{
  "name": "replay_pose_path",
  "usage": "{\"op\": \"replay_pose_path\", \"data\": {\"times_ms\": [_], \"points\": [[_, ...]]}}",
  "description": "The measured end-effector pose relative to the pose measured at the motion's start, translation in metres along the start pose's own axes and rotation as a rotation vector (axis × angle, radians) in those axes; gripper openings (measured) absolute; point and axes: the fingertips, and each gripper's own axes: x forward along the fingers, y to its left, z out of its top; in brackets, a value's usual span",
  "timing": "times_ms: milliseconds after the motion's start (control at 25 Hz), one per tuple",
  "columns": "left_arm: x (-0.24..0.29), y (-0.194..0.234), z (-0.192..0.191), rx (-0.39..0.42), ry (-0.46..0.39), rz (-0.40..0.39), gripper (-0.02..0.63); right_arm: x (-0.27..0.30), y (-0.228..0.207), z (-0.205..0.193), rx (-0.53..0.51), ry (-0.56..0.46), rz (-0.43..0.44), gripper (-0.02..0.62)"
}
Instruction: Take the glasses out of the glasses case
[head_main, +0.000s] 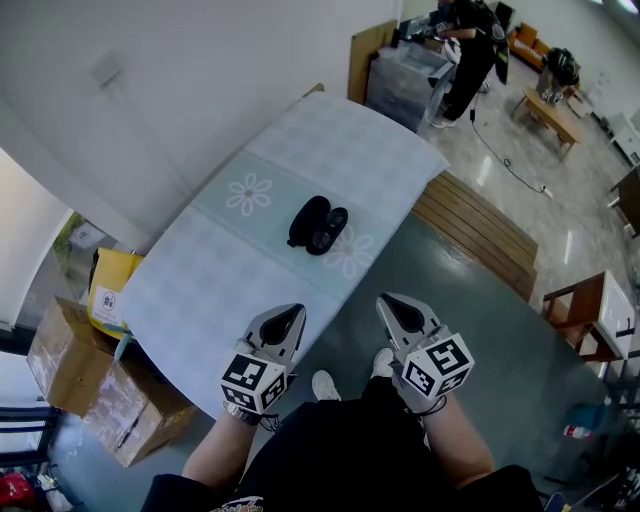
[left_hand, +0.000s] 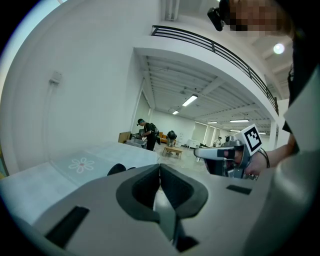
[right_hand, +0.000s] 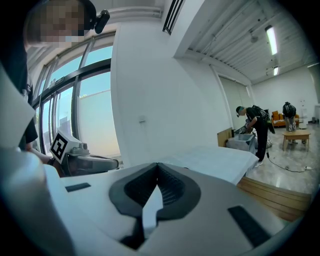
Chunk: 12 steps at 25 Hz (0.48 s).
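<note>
A black glasses case (head_main: 317, 224) lies open on the pale patterned table (head_main: 200, 290), near its middle; its dark top (left_hand: 118, 169) just shows over the left gripper's body in the left gripper view. The glasses themselves I cannot make out. My left gripper (head_main: 292, 315) hovers at the table's near edge, well short of the case, jaws shut on nothing. My right gripper (head_main: 392, 303) is held beside it over the floor, also shut and empty. In the left gripper view the left gripper (left_hand: 160, 167) has its tips touching; the right gripper (right_hand: 158, 167) looks the same in its own view.
Cardboard boxes (head_main: 80, 385) and a yellow bag (head_main: 112, 285) sit at the table's left. A wooden bench (head_main: 478, 232) runs along the table's right side. A person (head_main: 470, 50) stands far off by a bin. A small wooden table (head_main: 595, 315) is at right.
</note>
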Motion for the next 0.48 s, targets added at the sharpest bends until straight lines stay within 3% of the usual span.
{"op": "replay_pose_path", "data": {"times_ms": [480], "points": [[-0.008, 0.014, 0.034, 0.059, -0.063, 0.028, 0.029, 0.013, 0.008, 0.027, -0.06, -0.033, 0.03, 0.023]]}}
